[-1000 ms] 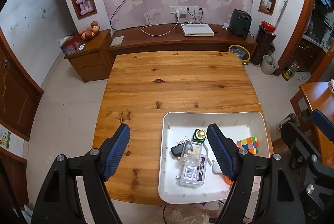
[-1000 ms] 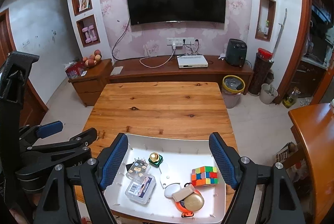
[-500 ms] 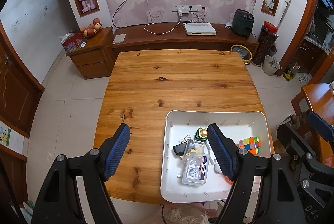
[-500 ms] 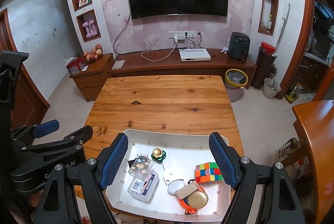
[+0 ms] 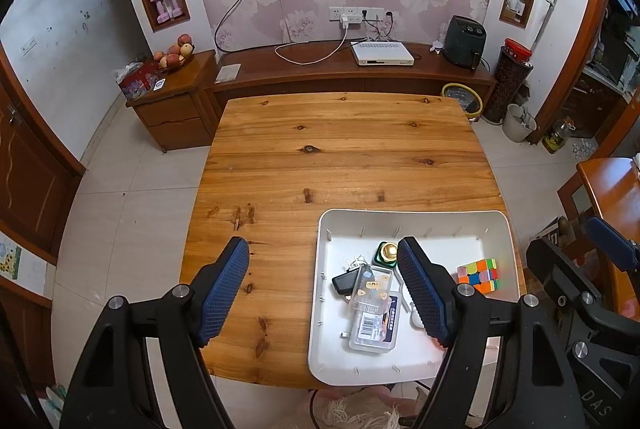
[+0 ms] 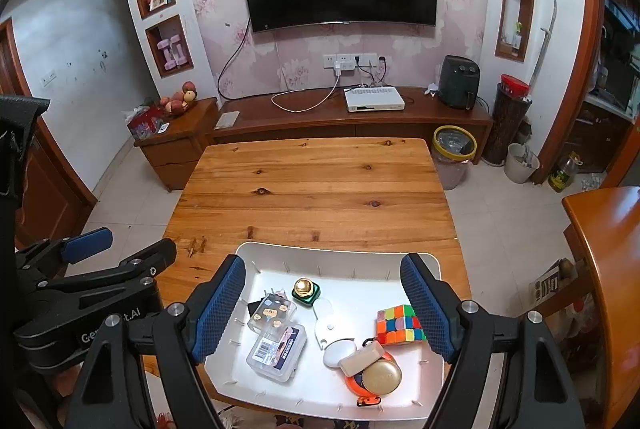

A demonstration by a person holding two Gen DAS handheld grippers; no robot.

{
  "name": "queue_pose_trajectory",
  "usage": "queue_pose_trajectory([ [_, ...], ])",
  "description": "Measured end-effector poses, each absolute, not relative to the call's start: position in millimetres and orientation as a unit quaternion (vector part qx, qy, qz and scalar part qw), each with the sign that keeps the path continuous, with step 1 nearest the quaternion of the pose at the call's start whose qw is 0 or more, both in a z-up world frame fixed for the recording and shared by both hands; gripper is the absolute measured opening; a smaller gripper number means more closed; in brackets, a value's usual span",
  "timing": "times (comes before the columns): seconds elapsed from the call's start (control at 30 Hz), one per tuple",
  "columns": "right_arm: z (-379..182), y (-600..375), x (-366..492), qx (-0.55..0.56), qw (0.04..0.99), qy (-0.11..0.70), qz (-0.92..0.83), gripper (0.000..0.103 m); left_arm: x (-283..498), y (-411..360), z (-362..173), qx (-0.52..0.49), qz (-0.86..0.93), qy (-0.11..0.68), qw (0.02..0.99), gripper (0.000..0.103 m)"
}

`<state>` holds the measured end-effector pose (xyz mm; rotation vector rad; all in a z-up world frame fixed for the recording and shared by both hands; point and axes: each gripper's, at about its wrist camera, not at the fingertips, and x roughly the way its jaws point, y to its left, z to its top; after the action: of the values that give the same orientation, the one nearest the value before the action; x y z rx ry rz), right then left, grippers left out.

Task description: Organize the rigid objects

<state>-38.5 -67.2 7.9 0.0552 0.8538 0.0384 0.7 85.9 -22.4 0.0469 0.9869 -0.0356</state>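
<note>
Item count, referenced to the white tray on the table: inside the tray, one colour cube, two clear plastic cases, one green-based brass bell, one white oval case, one black fob.

Both grippers, left and right, are matte black plastic frames with silver screws and textured blue rubber pads; the left one carries white lettering.
</note>
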Motion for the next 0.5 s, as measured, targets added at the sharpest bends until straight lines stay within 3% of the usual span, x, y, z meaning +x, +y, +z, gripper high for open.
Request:
queue_pose_trajectory([
  [0.5,5.1,-63.7,-39.7,0.029,0.908,0.418,0.02,0.081,-2.7,89.1,-27.5,0.021,-0.017,0.476,0.879,0.079],
])
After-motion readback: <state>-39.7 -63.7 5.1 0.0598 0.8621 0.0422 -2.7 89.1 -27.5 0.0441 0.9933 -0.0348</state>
